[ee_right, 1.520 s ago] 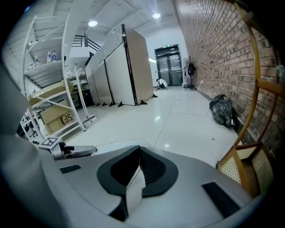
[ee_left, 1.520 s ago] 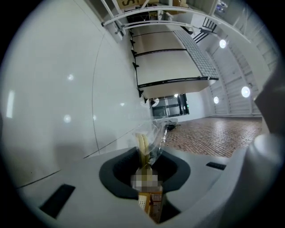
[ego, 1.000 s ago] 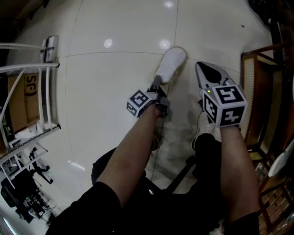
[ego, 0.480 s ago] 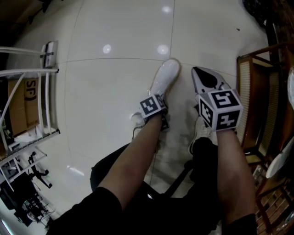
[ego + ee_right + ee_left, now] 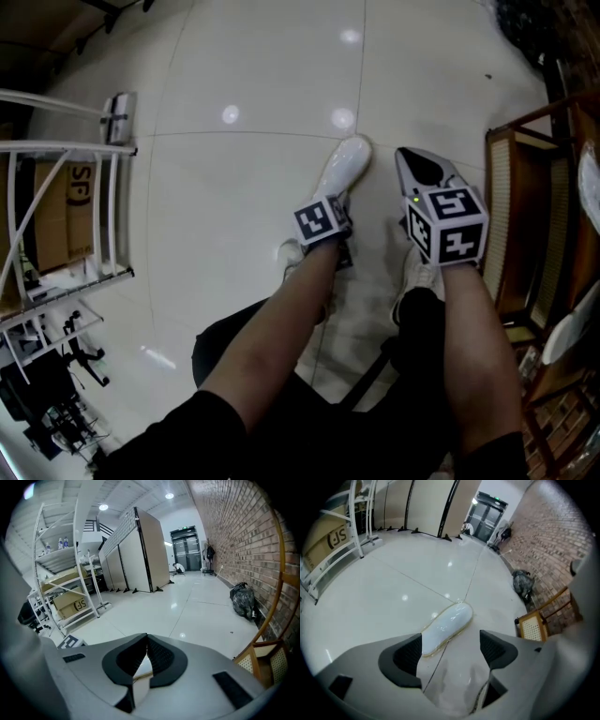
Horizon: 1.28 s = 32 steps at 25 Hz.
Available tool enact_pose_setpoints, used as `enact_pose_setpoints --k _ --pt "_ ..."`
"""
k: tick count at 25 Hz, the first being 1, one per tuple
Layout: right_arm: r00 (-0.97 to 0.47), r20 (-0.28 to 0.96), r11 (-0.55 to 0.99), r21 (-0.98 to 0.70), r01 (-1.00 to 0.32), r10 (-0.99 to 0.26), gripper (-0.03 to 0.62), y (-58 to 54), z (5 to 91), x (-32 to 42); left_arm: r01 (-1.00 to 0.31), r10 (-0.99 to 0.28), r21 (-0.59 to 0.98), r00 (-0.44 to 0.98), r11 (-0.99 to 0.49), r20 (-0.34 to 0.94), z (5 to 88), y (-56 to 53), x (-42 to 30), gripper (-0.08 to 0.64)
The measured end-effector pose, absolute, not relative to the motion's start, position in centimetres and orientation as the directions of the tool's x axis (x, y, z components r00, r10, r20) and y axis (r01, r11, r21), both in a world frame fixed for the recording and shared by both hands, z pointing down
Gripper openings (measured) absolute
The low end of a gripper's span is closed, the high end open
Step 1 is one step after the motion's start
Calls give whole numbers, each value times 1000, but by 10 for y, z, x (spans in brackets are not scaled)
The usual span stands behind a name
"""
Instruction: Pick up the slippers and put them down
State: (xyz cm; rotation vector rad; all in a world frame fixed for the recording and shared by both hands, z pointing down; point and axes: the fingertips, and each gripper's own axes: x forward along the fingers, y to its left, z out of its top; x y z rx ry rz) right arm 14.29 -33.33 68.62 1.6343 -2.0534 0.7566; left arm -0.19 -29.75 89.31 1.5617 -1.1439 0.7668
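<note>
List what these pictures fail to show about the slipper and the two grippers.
Slipper: in the head view the left gripper's marker cube covers its near end.
Right gripper: in the right gripper view a pale strip shows below its shut jaws; the gripper's own body covers the rest, so it cannot be identified.
Any other slipper: none can be picked out in any view.

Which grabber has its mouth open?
The left gripper: its jaws stand wide apart, gripping nothing. The right gripper has its jaws pressed together.
</note>
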Motion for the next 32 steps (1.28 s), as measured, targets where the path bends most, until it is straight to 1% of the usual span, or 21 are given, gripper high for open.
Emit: enact_pose_setpoints --k 2,5,6,8,9,10,11,13,16,18,20,23,27,30,32 --pt "-227 629 167 -153 -974 -744 11 -332 687 141 -928 -357 364 368 -79 859 865 -314 3 383" --pt "-212 654 176 -122 -977 -726 12 -328 686 140 -917 -432 343 398 -202 809 817 -342 10 366" --pt "-207 660 180 -110 -978 -722 12 -325 684 141 -914 -437 316 400 -254 806 802 -347 9 320" --pt "-197 657 172 -103 -980 -728 12 -319 676 145 -901 -452 252 400 -352 797 774 -356 4 282" --pt "-192 644 166 -102 -981 -741 12 -320 669 147 -897 -477 222 398 -383 784 758 -365 -2 243" --pt "-187 624 162 -98 -982 -758 12 -324 660 149 -895 -516 204 400 -396 758 739 -376 -8 208" --pt "-183 603 160 -92 -983 -777 12 -328 650 150 -896 -562 203 410 -395 718 718 -387 -13 188" --pt "-181 565 161 -86 -983 -805 12 -331 632 147 -897 -643 229 433 -378 632 678 -399 -23 60" --pt "-182 526 162 -85 -983 -831 12 -325 608 139 -870 -702 283 492 -403 515 635 -393 -30 5" --pt "-178 505 164 -73 -984 -845 12 -316 592 134 -841 -723 303 540 -448 430 604 -386 -30 5" --pt "-172 480 171 -46 -984 -860 12 -310 576 132 -828 -747 279 560 -487 359 574 -384 -35 5" --pt "-153 411 176 18 -984 -899 12 -304 545 134 -814 -770 199 581 -546 262 529 -378 -37 5" --pt "-95 286 118 64 -991 -954 12 -290 502 142 -778 -766 51 625 -626 148 466 -351 -33 5" --pt "-80 200 97 78 -992 -977 12 -277 459 136 -768 -765 7 639 -640 85 422 -338 -37 5" --pt "-87 146 101 92 -991 -985 12 -262 428 129 -778 -777 23 628 -628 47 396 -331 -45 5"
